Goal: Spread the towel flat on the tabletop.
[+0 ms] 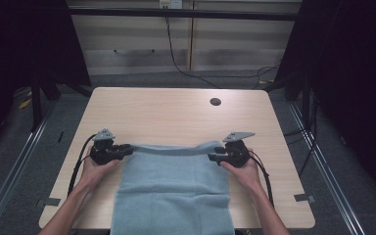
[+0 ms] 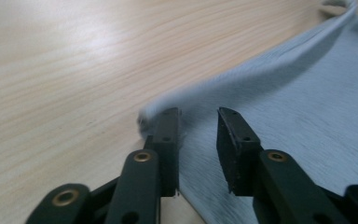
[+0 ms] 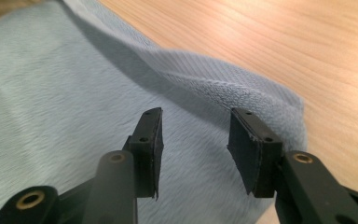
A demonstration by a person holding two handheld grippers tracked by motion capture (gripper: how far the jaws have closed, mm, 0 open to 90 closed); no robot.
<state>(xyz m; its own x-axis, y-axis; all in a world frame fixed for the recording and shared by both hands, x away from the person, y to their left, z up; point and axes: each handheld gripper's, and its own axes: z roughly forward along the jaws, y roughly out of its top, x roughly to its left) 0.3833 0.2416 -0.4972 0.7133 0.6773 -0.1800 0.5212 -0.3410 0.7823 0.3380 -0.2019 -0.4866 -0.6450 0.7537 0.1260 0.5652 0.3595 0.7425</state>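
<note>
A light blue towel [image 1: 174,191] lies on the wooden table [image 1: 176,112], its near end hanging over the front edge. Its far edge is raised in a ridge between the two grippers. My left gripper [image 1: 127,149] is at the towel's far left corner, held in a hand. In the left gripper view the jaws [image 2: 198,116] stand apart over the towel [image 2: 298,102], the corner beside the left jaw. My right gripper [image 1: 214,155] is at the far right corner. In the right gripper view the jaws [image 3: 193,119] gape above the towel [image 3: 51,93], with the folded hem just beyond them.
A round dark hole [image 1: 215,102] sits in the tabletop at the far right. Bare wood stretches beyond the towel. Black cables trail from both grippers along the forearms. Dark frame posts stand at both sides, and a cabinet with a hanging cable is behind.
</note>
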